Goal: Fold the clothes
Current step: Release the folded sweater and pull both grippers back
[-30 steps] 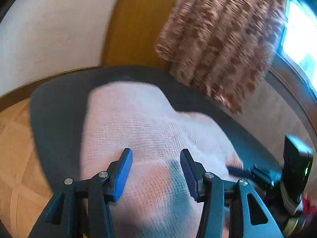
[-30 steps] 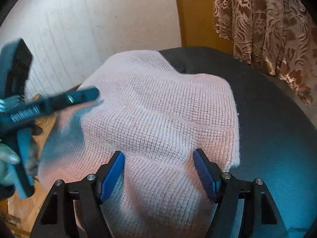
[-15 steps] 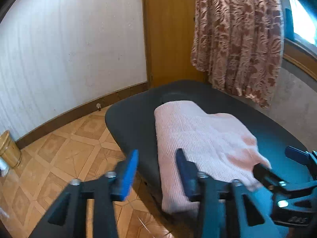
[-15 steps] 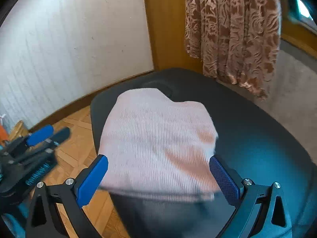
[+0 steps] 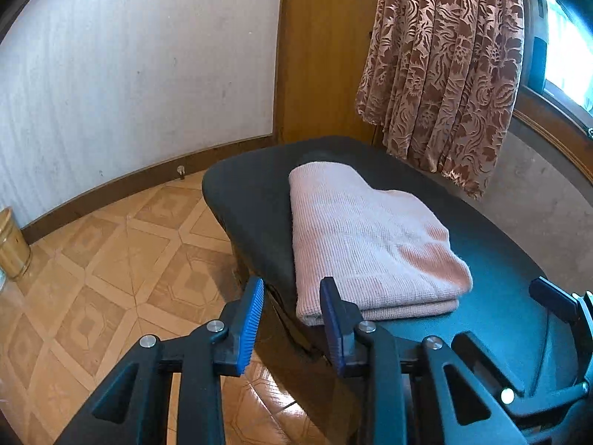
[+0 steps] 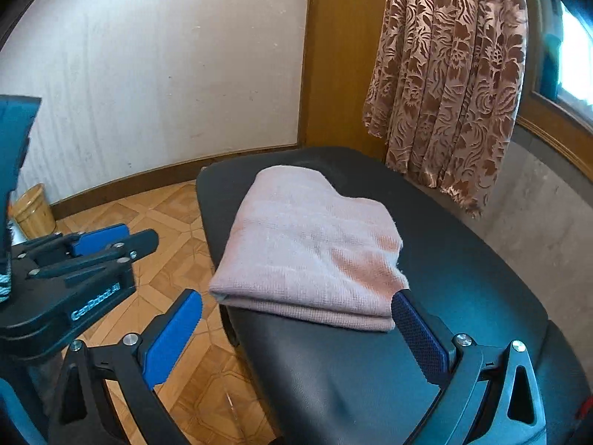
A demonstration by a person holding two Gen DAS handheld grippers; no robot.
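From the left wrist, the left claw (image 5: 292,319) hangs partly open with nothing between its blue pads; its jaws have just been closing. It hovers above the near edge of the black padded worktop (image 5: 248,200), off the cloth. The folded pink knit garment (image 5: 363,237) lies flat on that worktop in a neat stack of layers, its near corner just beyond the claw. A patterned brown curtain (image 5: 441,70) hangs behind, and tiled floor (image 5: 111,259) shows to the left.

From the right wrist, the right claw (image 6: 296,330) stands wide open and empty, above the worktop (image 6: 463,252). The garment (image 6: 311,244) lies just ahead of it. The left claw (image 6: 100,241) is off to the side over the floor (image 6: 178,207), beside a wooden bin (image 6: 33,211).
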